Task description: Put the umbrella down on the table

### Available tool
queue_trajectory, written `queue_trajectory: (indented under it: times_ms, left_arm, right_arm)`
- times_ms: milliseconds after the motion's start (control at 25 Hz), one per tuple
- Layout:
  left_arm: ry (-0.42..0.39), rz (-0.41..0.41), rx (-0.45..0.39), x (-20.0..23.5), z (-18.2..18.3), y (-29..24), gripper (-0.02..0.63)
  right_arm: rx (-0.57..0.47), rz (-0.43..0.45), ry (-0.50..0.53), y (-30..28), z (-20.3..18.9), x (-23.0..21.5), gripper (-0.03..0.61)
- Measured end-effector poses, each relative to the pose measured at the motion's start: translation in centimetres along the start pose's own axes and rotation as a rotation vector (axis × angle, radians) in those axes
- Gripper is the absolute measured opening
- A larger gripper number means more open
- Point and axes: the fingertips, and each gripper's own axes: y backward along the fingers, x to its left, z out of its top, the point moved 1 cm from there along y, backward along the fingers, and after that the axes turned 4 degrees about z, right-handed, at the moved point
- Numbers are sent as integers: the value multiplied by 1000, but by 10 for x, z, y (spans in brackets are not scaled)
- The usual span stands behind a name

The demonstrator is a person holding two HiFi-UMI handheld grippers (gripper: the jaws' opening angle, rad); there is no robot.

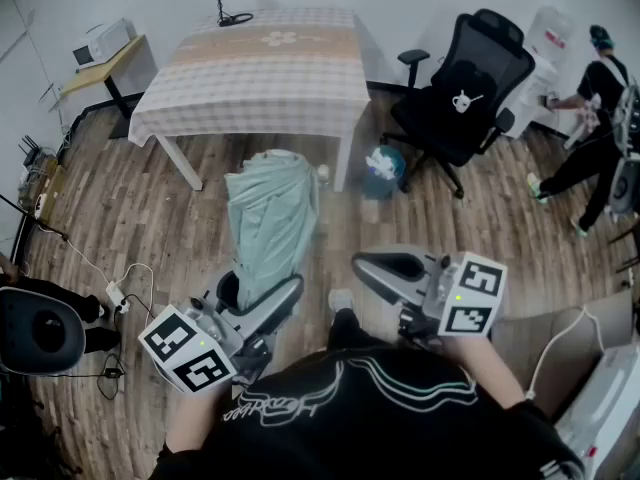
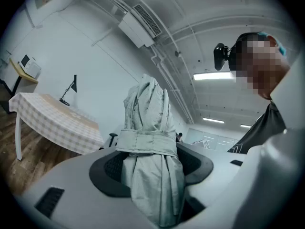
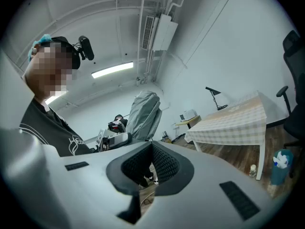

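left gripper [image 1: 262,293] level; jaws clamped round my folded umbrella [image 1: 268,218] (over floor, short of table [image 1: 260,78]) | right gripper [image 1: 385,266] level beside it; closed, empty | office chair [image 1: 465,88] right of table

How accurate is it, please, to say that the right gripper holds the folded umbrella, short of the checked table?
Not quite: the left gripper holds the folded umbrella, short of the checked table; the left gripper view shows its jaws closed on it.
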Motion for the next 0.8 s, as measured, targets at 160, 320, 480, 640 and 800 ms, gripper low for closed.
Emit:
queue_trajectory:
  times_ms: [160,320,480,640,800]
  left_arm:
    - [-3,-2,10,-2,2,-2,259]
    - [-9,-2,21,-4,2,-3,259]
    - [-18,1,27,-4,2,-6,259]
    - [-22,2,36,-1,-1,-4,259]
    - [-14,7,41,3,-1,-14,259]
  right_arm:
    - [-2,-2,-1,-1,2,0,11]
    - [-7,2,-3,-1,4,1,11]
    - [-18,-5,-8,2,4,-2,11]
    - [-37,-13,-12,2,1,-4,12]
    - [-48,-20,-31,9,0,-16,12]
